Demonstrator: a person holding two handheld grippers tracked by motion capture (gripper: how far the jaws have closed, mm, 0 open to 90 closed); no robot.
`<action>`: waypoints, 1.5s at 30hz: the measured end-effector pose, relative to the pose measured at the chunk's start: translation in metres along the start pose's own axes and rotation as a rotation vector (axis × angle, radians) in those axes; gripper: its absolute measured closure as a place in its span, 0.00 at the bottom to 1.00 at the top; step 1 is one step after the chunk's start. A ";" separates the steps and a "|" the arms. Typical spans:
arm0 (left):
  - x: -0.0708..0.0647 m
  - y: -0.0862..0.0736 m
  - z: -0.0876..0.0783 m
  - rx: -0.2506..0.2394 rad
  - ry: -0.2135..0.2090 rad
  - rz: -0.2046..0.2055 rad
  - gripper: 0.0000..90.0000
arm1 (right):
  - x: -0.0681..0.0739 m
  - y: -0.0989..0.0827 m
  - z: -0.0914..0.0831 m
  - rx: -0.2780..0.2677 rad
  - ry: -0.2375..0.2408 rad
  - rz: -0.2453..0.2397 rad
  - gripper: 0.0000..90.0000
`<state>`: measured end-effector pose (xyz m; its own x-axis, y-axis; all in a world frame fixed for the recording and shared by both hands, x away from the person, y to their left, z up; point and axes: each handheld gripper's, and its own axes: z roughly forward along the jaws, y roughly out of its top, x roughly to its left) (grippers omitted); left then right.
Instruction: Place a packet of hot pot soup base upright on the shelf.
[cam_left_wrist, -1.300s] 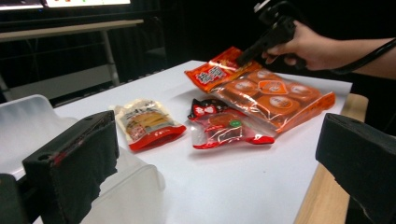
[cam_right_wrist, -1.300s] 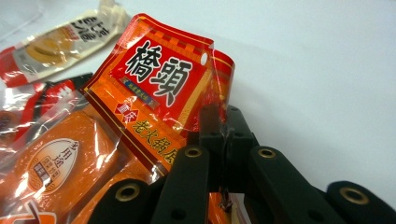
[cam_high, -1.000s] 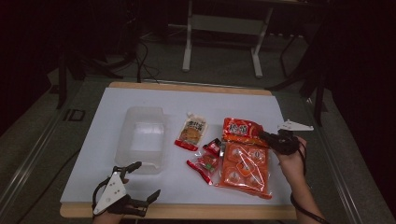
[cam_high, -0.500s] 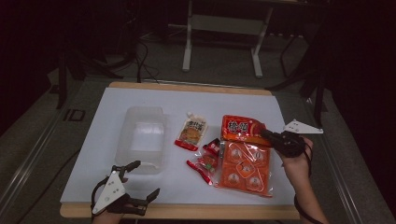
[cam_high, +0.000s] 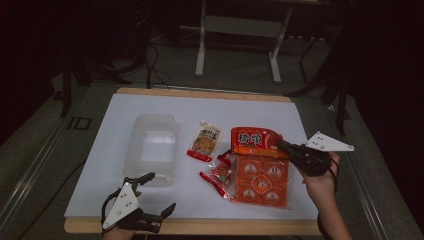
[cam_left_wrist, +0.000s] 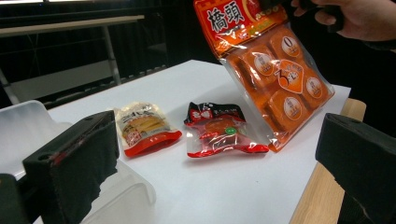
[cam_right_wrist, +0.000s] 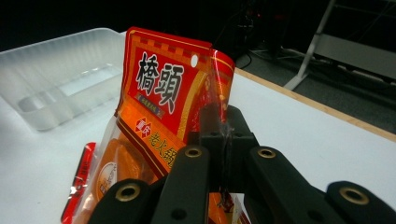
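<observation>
The right gripper (cam_high: 280, 146) pinched the orange snack bag's (cam_high: 260, 172) top edge in closed fingers above the counter (cam_high: 165, 107), while the left gripper (cam_high: 155, 195) gaped wide, empty.

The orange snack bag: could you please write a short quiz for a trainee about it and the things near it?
1. True or false: the right tongs are shut on the orange snack bag.
2. Which part of the bag is gripped: A) top edge, B) bottom edge?
3. How many smaller packets lie between the bag and the clear plastic box?

Key: 1. True. 2. A; its bottom rests on the table. 3. Two: the yellow pouch and the red packet.
</observation>
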<state>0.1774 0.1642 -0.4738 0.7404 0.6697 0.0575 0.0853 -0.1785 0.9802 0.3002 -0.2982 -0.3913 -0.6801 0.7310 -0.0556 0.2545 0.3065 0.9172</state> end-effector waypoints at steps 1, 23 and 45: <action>0.000 0.001 0.000 -0.004 -0.004 -0.009 0.00 | 0.003 0.000 -0.003 -0.008 0.005 -0.004 0.99; -0.002 0.006 0.004 -0.015 -0.027 -0.024 0.00 | 0.044 0.018 -0.052 -0.125 0.116 -0.115 0.99; 0.007 0.025 0.010 -0.055 -0.081 -0.071 0.00 | 0.065 0.073 -0.076 -0.229 0.188 -0.190 0.99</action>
<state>0.1908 0.1571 -0.4508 0.7856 0.6182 -0.0258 0.1042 -0.0911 0.9904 0.2224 -0.2741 -0.2983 -0.8204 0.5428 -0.1798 -0.0351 0.2661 0.9633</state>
